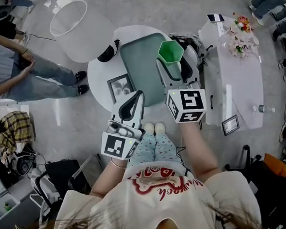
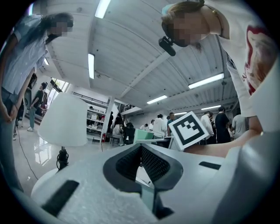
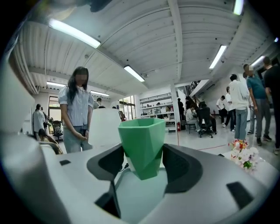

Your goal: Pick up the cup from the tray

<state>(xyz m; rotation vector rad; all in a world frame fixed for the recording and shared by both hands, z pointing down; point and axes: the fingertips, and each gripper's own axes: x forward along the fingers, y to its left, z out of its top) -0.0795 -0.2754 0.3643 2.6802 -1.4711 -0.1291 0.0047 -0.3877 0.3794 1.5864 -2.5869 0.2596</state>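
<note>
Right gripper (image 1: pixel 173 64): jaws are set wide and closed on the green faceted cup (image 1: pixel 171 50), with a dark pad seen against each side of it in the right gripper view. The cup is held upright, open end up, and its narrow base is seen over the pale green tray (image 1: pixel 141 68). Whether the base rests on the tray cannot be told. In the head view the cup is located at the tray's far right corner.

Left gripper (image 1: pixel 140 93): jaws are brought together at the tips, and nothing is gripped. It is held above the near edge of the tray, well apart from the cup.

The tray is placed on a round white table (image 1: pixel 99 80). A framed picture (image 1: pixel 119 87) is noted just beside the tray's near left corner. A white lampshade (image 1: pixel 68 17) is seen beyond the table. A bunch of flowers (image 1: pixel 242 38) is noted on a second white table to the right.
</note>
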